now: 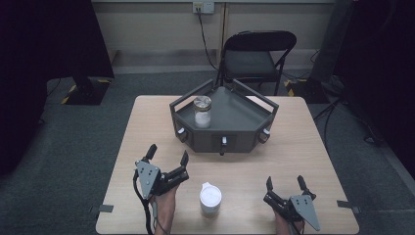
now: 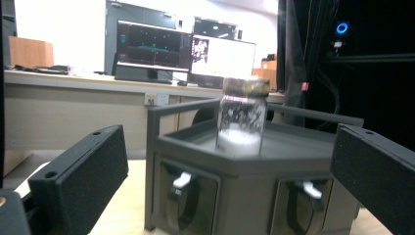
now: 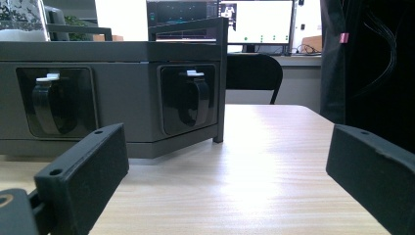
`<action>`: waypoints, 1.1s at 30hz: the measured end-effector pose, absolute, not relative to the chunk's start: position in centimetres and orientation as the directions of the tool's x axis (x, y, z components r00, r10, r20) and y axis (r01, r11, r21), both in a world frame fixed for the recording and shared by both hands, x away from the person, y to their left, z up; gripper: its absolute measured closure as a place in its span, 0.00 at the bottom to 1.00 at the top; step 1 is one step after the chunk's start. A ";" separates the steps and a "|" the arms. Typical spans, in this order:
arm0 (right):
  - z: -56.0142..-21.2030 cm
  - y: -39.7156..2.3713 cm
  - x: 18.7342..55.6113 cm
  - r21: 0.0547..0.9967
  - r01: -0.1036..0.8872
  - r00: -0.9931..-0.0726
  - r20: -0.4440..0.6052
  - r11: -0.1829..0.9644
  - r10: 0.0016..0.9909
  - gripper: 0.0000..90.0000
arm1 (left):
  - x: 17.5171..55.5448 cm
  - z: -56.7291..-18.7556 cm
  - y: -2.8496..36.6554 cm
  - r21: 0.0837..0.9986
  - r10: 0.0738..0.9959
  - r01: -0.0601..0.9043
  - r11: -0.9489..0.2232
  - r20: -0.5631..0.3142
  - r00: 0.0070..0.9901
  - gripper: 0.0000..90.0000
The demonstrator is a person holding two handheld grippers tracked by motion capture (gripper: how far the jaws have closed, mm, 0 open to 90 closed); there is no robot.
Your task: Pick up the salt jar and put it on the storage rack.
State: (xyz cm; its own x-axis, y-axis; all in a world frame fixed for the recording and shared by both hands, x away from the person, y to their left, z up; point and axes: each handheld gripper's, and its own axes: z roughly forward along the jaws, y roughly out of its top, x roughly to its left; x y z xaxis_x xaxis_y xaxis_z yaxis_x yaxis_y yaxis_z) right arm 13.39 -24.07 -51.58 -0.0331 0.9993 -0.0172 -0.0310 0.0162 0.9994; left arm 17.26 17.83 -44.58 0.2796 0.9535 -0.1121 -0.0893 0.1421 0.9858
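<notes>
Left gripper (image 1: 169,154) and right gripper (image 1: 285,182) both spread wide, empty, white cup (image 1: 210,198) between them, glass jar (image 1: 202,111) on grey tray (image 1: 244,115)

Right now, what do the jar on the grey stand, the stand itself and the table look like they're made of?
Jar: clear glass by the look, see-through with glints, white powder inside, dull metal-looking lid. Stand: matte dark grey, probably plastic, evenly coloured with crisp moulded edges. Table: pale wood or wood-look laminate; fine grain lines and a soft sheen show in the right gripper view.
</notes>
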 end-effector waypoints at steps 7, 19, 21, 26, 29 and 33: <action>-51.6 -24.1 13.4 0.999 -0.031 -0.032 -0.017 0.016 0.999 0.01 | 16.2 -46.9 18.4 0.987 0.957 -0.090 0.133 -0.104 0.270 0.00; -51.6 -24.0 13.4 0.999 -0.031 -0.031 -0.017 0.016 0.999 0.01 | 15.5 -49.7 18.1 0.992 0.968 -0.058 0.112 -0.096 0.230 0.00; -51.6 -24.0 13.4 0.999 -0.032 -0.032 -0.017 0.016 0.999 0.01 | 15.3 -50.2 18.0 0.992 0.971 -0.065 0.111 -0.095 0.219 0.00; -51.6 -24.0 13.4 0.999 -0.031 -0.031 -0.017 0.016 0.999 0.01 | 15.2 -50.9 17.8 0.995 0.977 -0.055 0.084 -0.072 0.199 0.00; -51.6 -24.0 13.4 0.999 -0.031 -0.031 -0.017 0.016 0.999 0.01 | 15.3 -51.3 17.8 0.997 0.980 -0.040 0.064 -0.055 0.190 0.00; -51.6 -24.0 13.4 0.999 -0.033 -0.033 -0.024 0.023 0.999 0.01 | 15.4 -51.6 17.7 0.998 0.981 -0.021 0.056 -0.051 0.189 0.00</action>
